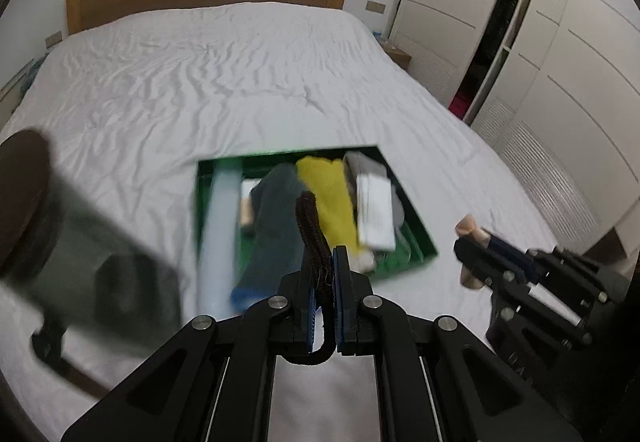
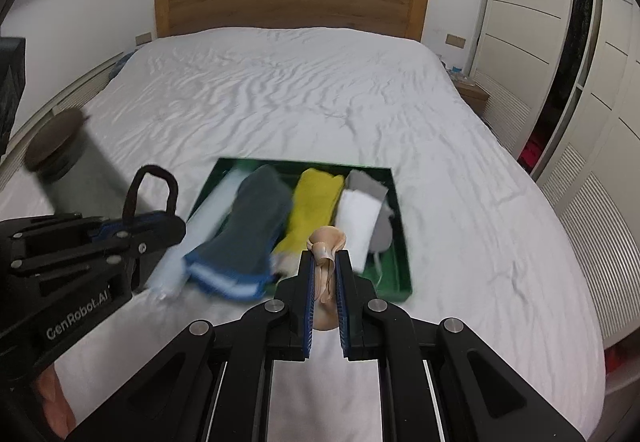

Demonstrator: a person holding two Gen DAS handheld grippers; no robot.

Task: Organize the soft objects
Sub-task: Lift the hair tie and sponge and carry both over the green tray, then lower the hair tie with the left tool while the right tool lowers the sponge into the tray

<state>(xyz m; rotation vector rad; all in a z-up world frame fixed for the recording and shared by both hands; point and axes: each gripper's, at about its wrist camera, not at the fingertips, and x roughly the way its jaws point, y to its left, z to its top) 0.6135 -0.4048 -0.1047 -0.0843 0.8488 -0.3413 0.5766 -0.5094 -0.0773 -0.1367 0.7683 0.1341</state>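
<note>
Left gripper [image 1: 333, 262] clamped on a limp dark strap [image 1: 312, 230], right gripper [image 2: 325, 262] pinching a soft beige stocking [image 2: 326, 242], both light and floppy, ahead of the fingers a green tray [image 2: 402, 274] of folded cloths

Left gripper [image 1: 325, 266]: matte black linkage arms fanning back from the claw, each joint capped by a round silver screw head; blue ribbed pads line the inner faces of the two narrow black fingers [image 1: 308, 274]. Right gripper [image 2: 325, 270]: identical black build, silver pivot screws set behind the claw, blue ribbed pads on its fingers [image 2: 306, 282]. Seen side-on, the left unit's body carries white "GenRobot.AI" lettering behind its claw.
</note>
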